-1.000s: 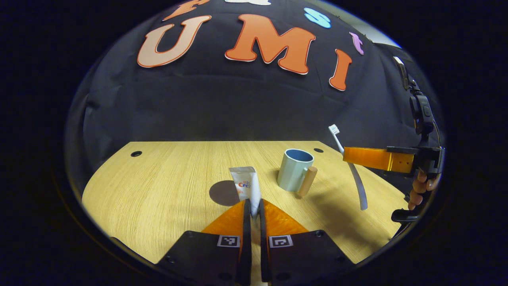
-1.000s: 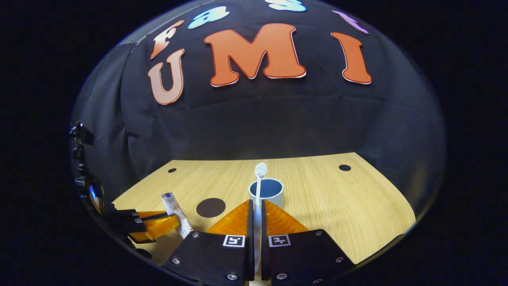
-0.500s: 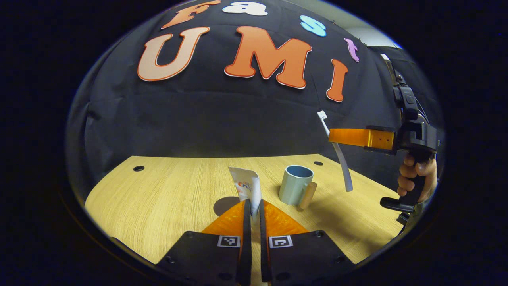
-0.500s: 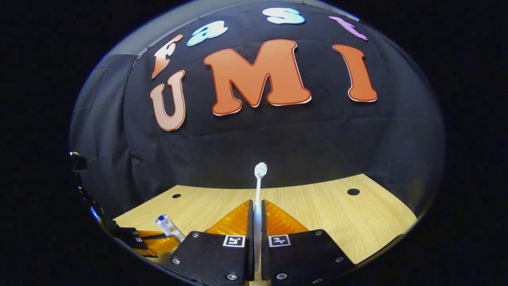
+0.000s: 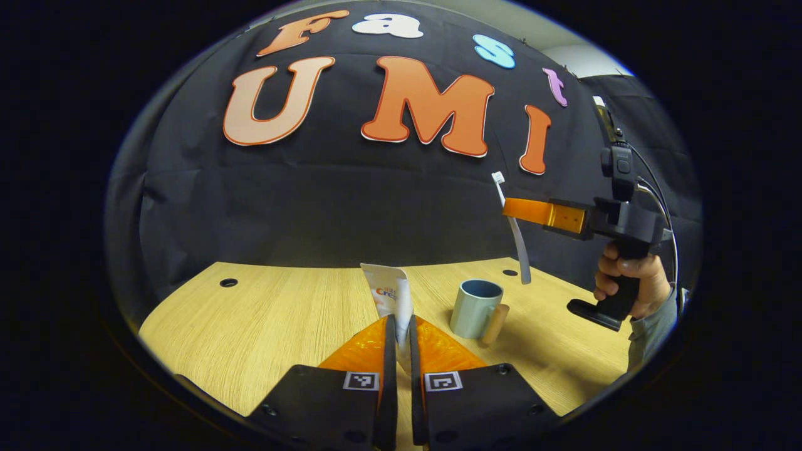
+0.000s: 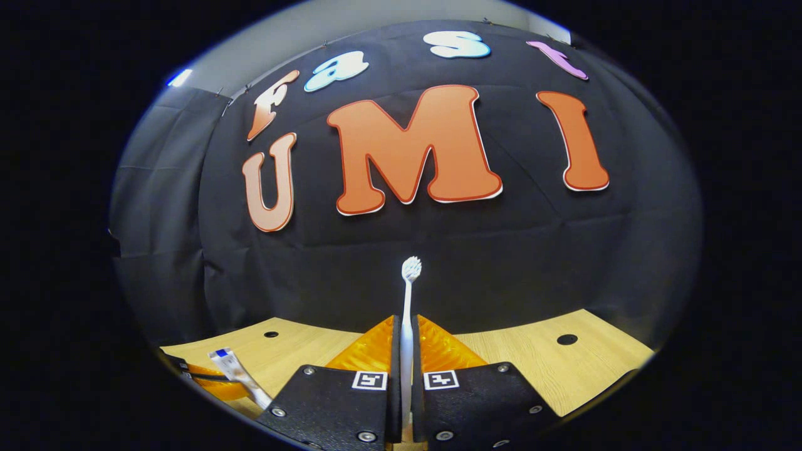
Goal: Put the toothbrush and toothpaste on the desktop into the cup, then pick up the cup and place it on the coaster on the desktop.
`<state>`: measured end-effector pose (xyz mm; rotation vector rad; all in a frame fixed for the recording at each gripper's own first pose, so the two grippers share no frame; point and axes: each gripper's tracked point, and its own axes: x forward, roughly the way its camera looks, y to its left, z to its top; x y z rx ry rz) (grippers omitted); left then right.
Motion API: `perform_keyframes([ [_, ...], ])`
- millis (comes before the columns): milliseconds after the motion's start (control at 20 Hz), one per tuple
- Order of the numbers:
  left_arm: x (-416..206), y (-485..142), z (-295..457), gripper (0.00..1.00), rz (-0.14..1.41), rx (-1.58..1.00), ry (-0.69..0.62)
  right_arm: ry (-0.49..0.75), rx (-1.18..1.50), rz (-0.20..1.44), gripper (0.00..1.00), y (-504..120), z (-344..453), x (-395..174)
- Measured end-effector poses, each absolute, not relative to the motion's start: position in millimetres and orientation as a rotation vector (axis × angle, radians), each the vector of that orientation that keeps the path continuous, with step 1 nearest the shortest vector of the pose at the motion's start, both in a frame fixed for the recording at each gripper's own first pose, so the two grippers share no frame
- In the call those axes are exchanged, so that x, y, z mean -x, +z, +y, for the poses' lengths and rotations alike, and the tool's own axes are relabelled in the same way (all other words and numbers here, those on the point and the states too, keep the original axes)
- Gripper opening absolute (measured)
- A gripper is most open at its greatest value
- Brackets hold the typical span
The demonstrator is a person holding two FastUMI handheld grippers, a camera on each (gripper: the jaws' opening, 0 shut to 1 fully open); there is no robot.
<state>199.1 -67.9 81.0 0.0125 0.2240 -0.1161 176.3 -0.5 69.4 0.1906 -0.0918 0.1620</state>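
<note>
My left gripper (image 5: 399, 322) is shut on a white toothpaste tube (image 5: 390, 294), which stands up between the fingers above the wooden desktop (image 5: 276, 313). A pale blue cup (image 5: 475, 308) with a wooden handle stands on the desktop to the right of it. Up and to the right of the cup, my right gripper (image 5: 510, 210) is shut on a white toothbrush (image 5: 515, 228), bristles up and handle end hanging above the cup. In the right gripper view the toothbrush (image 6: 408, 294) rises upright from my right gripper (image 6: 405, 326), and the toothpaste tube (image 6: 235, 376) shows at the lower left.
A person's hand (image 5: 630, 279) holds the right gripper's handle at the right. The desktop (image 6: 520, 357) has small round holes near its back corners (image 5: 228, 282) (image 6: 567, 339). The black cloth wall stands behind the desk.
The right gripper has lifted the toothbrush and carried it toward a spot above the cup. The left gripper has risen slightly with the toothpaste; the dark coaster is now hidden behind it.
</note>
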Motion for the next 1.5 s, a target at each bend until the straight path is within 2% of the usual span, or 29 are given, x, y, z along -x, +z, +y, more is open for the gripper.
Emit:
perform_keyframes([
  [500, -208.2, 94.7, -58.9, 0.12, 0.156, -0.028, -0.091, 0.191, -0.219, -0.175, 0.07, 53.3, 4.8, -213.4],
  [1050, -224.8, 119.0, -79.2, 0.12, 0.06, -0.044, -0.105, 0.156, -0.278, -0.098, 0.07, 1.8, -13.1, -231.0],
  [1500, -244.1, 135.2, -116.8, 0.12, -0.002, -0.068, -0.139, 0.146, -0.304, -0.067, 0.07, -17.5, -26.2, -220.2],
])
